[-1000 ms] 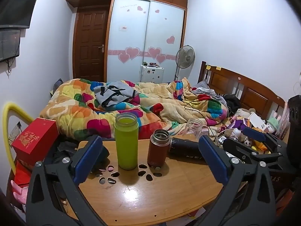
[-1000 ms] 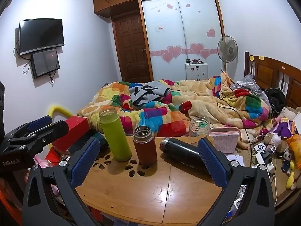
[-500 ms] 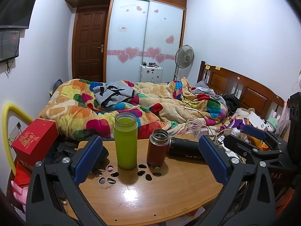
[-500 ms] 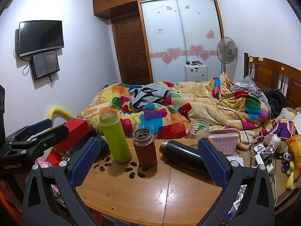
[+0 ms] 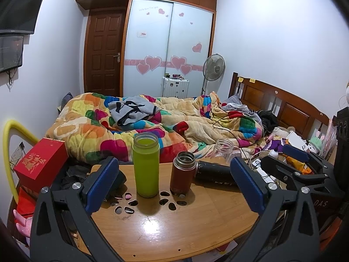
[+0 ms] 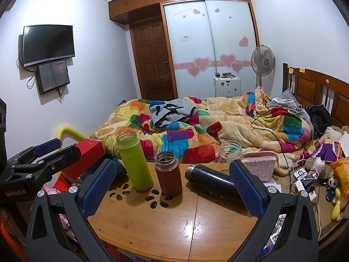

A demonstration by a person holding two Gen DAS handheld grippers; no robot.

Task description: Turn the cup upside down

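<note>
A tall green cup point(image 5: 146, 166) point(image 6: 134, 161) stands upright and uncapped on the wooden table point(image 5: 163, 229) point(image 6: 174, 222). A shorter red-brown cup point(image 5: 182, 172) point(image 6: 168, 173) stands upright beside it on the right. A black bottle point(image 5: 214, 173) point(image 6: 210, 182) lies on its side further right. A clear glass jar point(image 5: 223, 149) point(image 6: 230, 151) stands behind it. My left gripper point(image 5: 174, 184) is open and empty, short of the cups. My right gripper point(image 6: 172, 187) is open and empty, also short of them. Each gripper shows in the other's view, the right one point(image 5: 298, 166) and the left one point(image 6: 41, 155).
A red box point(image 5: 41, 162) sits left of the table. A pink pouch point(image 6: 260, 166) and cables and toys point(image 6: 309, 174) lie to the right. A bed with a colourful blanket point(image 5: 163, 126) is behind the table.
Both views have shifted very slightly; the cups and bottle stay where they were. Both grippers remain open.
</note>
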